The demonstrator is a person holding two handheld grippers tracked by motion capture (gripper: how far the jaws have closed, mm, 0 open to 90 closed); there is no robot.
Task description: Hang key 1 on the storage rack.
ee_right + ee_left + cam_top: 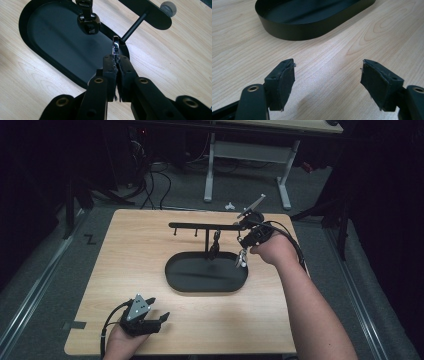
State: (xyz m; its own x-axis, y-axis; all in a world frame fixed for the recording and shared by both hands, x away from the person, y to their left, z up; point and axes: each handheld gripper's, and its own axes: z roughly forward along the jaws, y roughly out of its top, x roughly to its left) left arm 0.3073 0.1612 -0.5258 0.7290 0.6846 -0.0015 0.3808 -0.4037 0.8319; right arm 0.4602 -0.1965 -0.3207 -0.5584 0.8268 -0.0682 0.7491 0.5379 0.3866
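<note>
A black oval tray point(206, 272) sits mid-table with a T-shaped black stand point(200, 225) rising from its back rim. A dark shiny trinket point(215, 245) hangs from the stand's bar. My right gripper point(245, 246) hovers over the tray's right end, shut on a small silver metal piece point(242, 258) that dangles below it. In the right gripper view the jaws point(116, 58) pinch that silver piece point(115, 46), with the hanging trinket point(88, 22) and the stand's post point(135, 26) just beyond. My left gripper point(159, 309) rests open near the front left edge, holding nothing point(328, 72).
The tray's wall point(294, 27) lies a short way ahead of the left jaws. Bare wooden tabletop point(135, 260) surrounds the tray. Past the far edge stand a desk frame point(210, 165) and cables on a grey floor.
</note>
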